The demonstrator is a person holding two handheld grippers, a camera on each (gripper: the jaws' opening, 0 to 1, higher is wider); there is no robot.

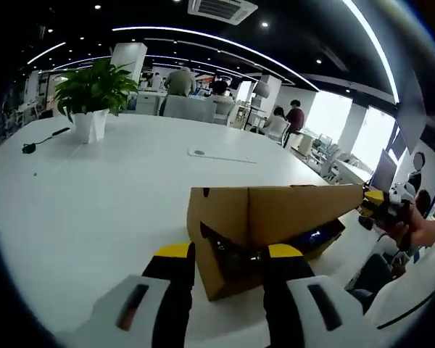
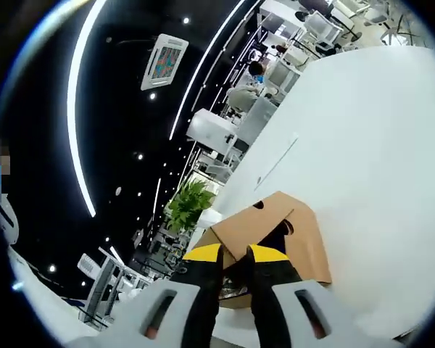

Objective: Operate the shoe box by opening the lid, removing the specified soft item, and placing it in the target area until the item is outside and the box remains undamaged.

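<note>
A brown cardboard shoe box (image 1: 219,279) lies on the white table (image 1: 101,203). Its lid (image 1: 297,206) is lifted on edge. Under the lid the inside is dark, with something dark and a glint of blue (image 1: 315,235); I cannot tell what it is. My left gripper (image 1: 230,251) is open, with the box's near corner between its yellow-tipped jaws. At the far right my right gripper (image 1: 380,205) pinches the lid's far end, a hand behind it. In the right gripper view, the right gripper (image 2: 235,254) is shut on the lid (image 2: 264,221) edge.
A potted plant (image 1: 93,94) in a white pot stands at the back left of the table, with a black cable (image 1: 40,141) beside it. A flat white panel (image 1: 221,154) lies mid-table. People sit at desks (image 1: 275,123) beyond the table's far edge.
</note>
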